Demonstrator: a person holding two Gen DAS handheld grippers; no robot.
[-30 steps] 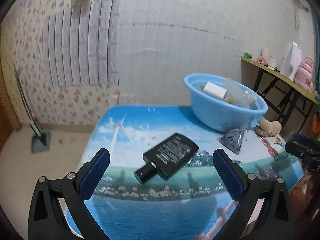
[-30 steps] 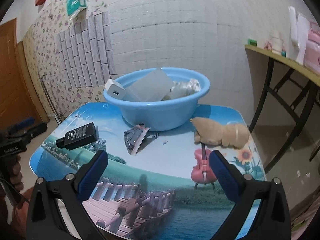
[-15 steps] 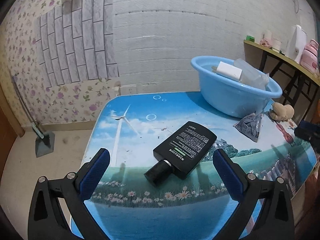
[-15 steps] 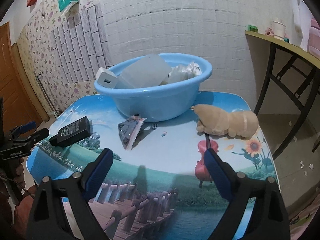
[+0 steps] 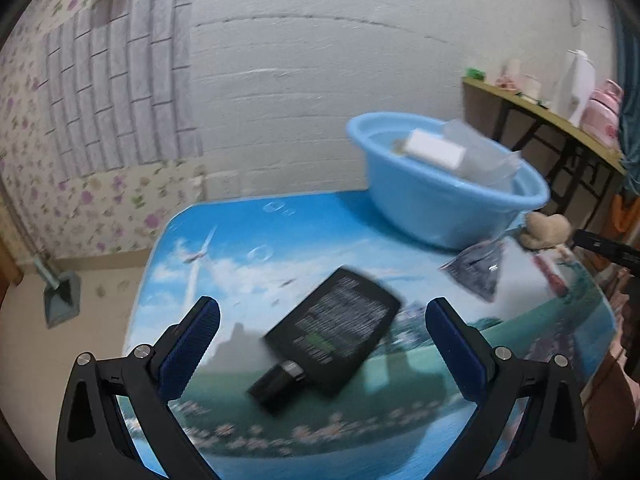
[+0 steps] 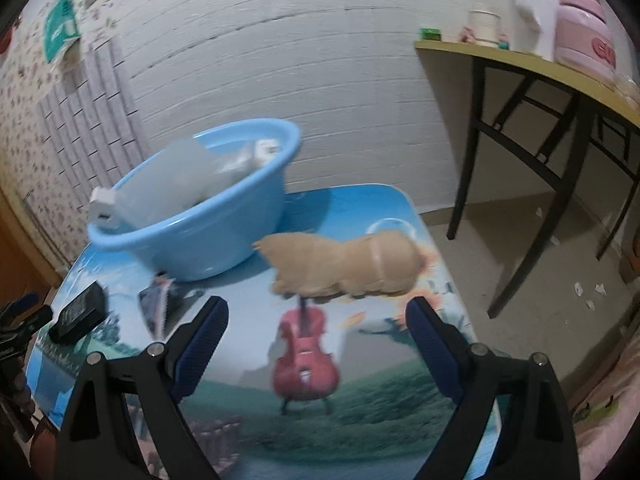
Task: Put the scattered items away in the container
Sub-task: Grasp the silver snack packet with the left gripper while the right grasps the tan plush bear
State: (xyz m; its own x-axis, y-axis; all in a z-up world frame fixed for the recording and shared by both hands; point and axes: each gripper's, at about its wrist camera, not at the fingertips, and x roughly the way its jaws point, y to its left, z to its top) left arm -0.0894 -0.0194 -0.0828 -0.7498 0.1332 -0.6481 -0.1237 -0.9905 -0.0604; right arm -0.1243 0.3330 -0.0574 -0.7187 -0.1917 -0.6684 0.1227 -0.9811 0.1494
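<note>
The blue basin (image 6: 192,236) sits at the far side of the table (image 5: 240,248), close to the white brick wall (image 5: 320,80). It is round, smooth plastic with a rolled rim, and it already holds a white rectangular block (image 5: 434,152) propped against the rim, a clear stiff plastic sheet or bag (image 6: 176,184), and some crumpled whitish wrapping, too blurred to make out further.

3 things lie loose on the table outside it. A flat black bottle (image 5: 332,336) with a round dark cap and fine printed text lies on its side near the front left. A small grey foil packet (image 5: 478,270) with a serrated edge lies just in front of the basin. A tan plush toy (image 6: 344,264), soft and lumpy, lies on its side to the right of the basin, near it.

The left gripper (image 5: 322,314) hangs above the black bottle with its blue-padded jaws spread wide on either side, gripping nothing. The right gripper (image 6: 316,314) points toward the plush toy; its jaws have narrowed a little but stand well apart, empty, with the toy beyond the tips.

The tabletop is glossy, printed with sky, a windmill, grass, flowers and a red violin (image 6: 306,352). A yellow-topped side table (image 6: 540,68) on black legs stands at the right, carrying cups and a pink jug (image 6: 584,12).
</note>
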